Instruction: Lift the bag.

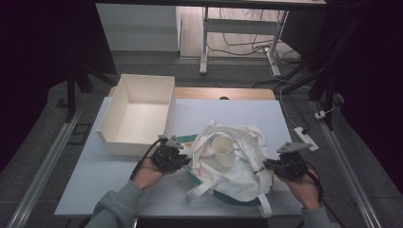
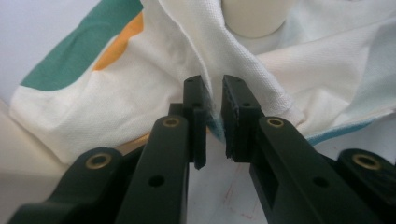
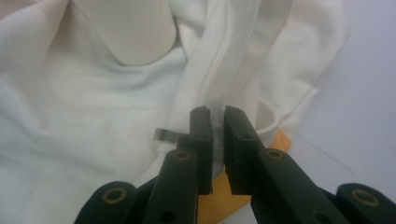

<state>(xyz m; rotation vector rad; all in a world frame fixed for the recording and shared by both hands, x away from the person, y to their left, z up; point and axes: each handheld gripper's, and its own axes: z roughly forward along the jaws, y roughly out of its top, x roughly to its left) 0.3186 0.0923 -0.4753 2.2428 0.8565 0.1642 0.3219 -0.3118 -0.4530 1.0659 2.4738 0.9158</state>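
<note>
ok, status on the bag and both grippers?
Left gripper shut on bag edge. Right gripper shut on its strap. Cup upright on the bag, nothing blocking.

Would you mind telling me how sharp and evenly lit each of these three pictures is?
High view: table bright, room around it very dark, image soft. Left gripper view: cloth bag weave sharp near the jaws, cup above softer and washed out. Right gripper view: hazy and pale, bag strap low in contrast, black jaws crisp.
</note>
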